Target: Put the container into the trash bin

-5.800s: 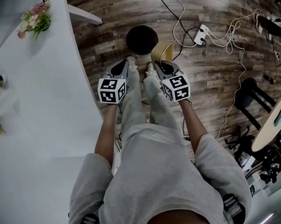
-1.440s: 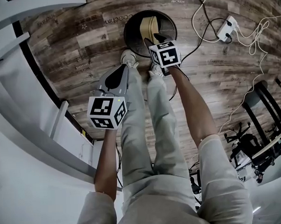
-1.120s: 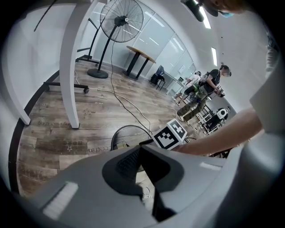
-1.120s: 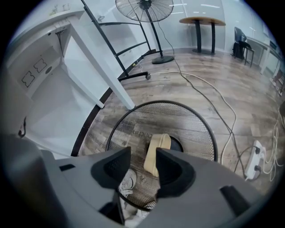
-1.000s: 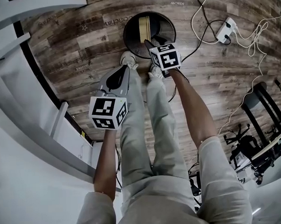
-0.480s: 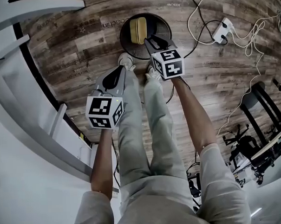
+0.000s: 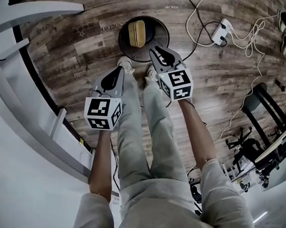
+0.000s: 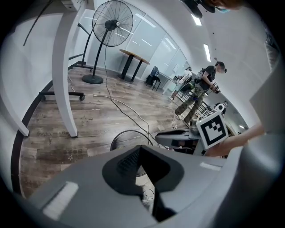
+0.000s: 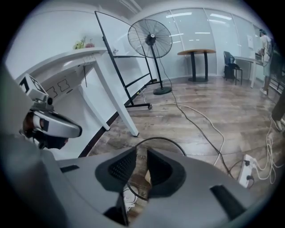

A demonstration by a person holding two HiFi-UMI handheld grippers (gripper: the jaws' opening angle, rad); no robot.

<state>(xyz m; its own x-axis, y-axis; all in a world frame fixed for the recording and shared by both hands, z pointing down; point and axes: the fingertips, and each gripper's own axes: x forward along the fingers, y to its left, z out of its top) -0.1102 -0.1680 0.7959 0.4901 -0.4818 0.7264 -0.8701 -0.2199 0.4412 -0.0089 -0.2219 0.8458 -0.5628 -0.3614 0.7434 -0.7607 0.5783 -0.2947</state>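
The tan container (image 7: 138,33) lies flat inside the round black trash bin (image 7: 158,26) on the wood floor. My right gripper (image 7: 154,49) hangs just short of the bin's near rim, apart from the container. Its jaws are closing with nothing between them. In the right gripper view the right gripper (image 9: 141,153) shows a narrow gap with the bin's rim (image 9: 171,142) beyond it. My left gripper (image 7: 120,68) is held over the person's left leg, to the bin's near left. The left gripper (image 8: 140,149) is shut and empty, with the bin (image 8: 119,136) ahead of it.
A power strip (image 7: 218,33) and loose white cables (image 7: 246,45) lie on the floor right of the bin. A white desk (image 7: 21,140) and its legs stand at the left. The person's shoes (image 7: 125,64) are just before the bin. A standing fan (image 8: 113,22) is farther off.
The right gripper has let go of the container, which has dropped flat into the bin. It has lifted back from the bin, its jaws narrowing. The left gripper has barely moved.
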